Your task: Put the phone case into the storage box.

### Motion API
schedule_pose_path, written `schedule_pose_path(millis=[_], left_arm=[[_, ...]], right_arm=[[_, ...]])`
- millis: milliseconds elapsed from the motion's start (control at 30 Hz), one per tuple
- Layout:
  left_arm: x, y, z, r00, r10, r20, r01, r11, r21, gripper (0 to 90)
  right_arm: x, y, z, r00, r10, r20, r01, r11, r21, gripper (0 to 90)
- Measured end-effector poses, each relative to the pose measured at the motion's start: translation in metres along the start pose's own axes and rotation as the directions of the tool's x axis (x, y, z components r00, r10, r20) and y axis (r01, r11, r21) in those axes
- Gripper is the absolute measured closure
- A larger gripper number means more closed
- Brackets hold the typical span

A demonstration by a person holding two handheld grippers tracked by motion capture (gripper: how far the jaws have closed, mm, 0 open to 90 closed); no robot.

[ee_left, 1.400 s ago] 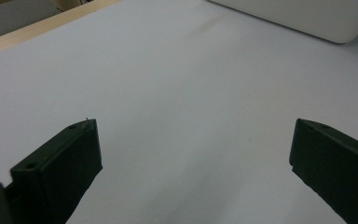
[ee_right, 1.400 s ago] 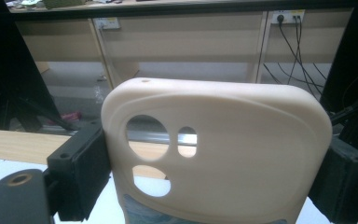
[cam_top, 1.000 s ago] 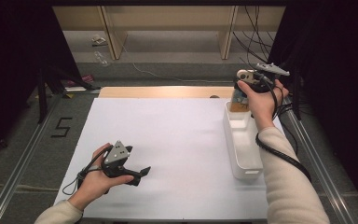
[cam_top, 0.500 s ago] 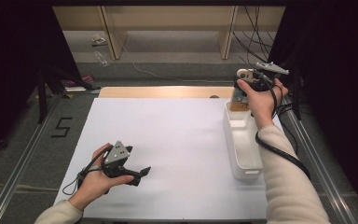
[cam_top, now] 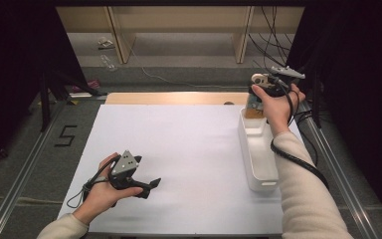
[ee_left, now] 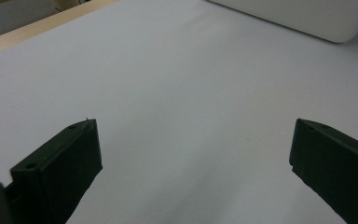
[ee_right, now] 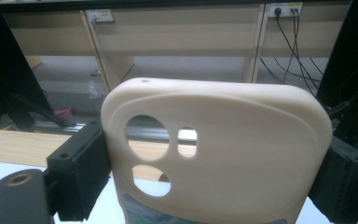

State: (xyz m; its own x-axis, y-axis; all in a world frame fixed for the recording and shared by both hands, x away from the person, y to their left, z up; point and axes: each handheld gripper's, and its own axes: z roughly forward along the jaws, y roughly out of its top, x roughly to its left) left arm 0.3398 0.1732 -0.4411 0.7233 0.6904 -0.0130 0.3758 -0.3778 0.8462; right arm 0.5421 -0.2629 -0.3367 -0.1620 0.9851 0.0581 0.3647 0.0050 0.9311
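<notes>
A cream phone case (ee_right: pixel 242 154) with camera cut-outs stands upright between the jaws of my right gripper (ee_right: pixel 212 179), which is shut on its two long edges. In the high view my right gripper (cam_top: pixel 261 94) is held up over the far end of a long white bin (cam_top: pixel 259 154), and the case (cam_top: pixel 251 105) hangs below the hand. My left gripper (cam_top: pixel 150 186) rests low over the white table sheet (cam_top: pixel 189 144) at the near left. Its jaws stand wide apart with nothing between the fingertips (ee_left: pixel 77 149).
The white bin (ee_left: pixel 303 18) runs along the right side of the sheet. A wooden strip (cam_top: pixel 174 98) borders the far edge. Beyond it are wooden shelf legs (ee_right: pixel 100 51), cables (ee_right: pixel 279 42) and dark curtains on both sides. Metal rails (cam_top: pixel 25 164) flank the table.
</notes>
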Motion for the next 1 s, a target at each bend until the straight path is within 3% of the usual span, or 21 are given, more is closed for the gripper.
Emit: schedule_pose_path(millis=[1000], left_arm=[[-0.001, 0.000, 0.001, 1.0000, -0.001, 0.005, 0.001, 1.0000, 0.000, 1.6]], right_arm=[[0.002, 0.000, 0.012, 0.9996, -0.028, -0.003, 0.028, 1.000, -0.005, 13.0]])
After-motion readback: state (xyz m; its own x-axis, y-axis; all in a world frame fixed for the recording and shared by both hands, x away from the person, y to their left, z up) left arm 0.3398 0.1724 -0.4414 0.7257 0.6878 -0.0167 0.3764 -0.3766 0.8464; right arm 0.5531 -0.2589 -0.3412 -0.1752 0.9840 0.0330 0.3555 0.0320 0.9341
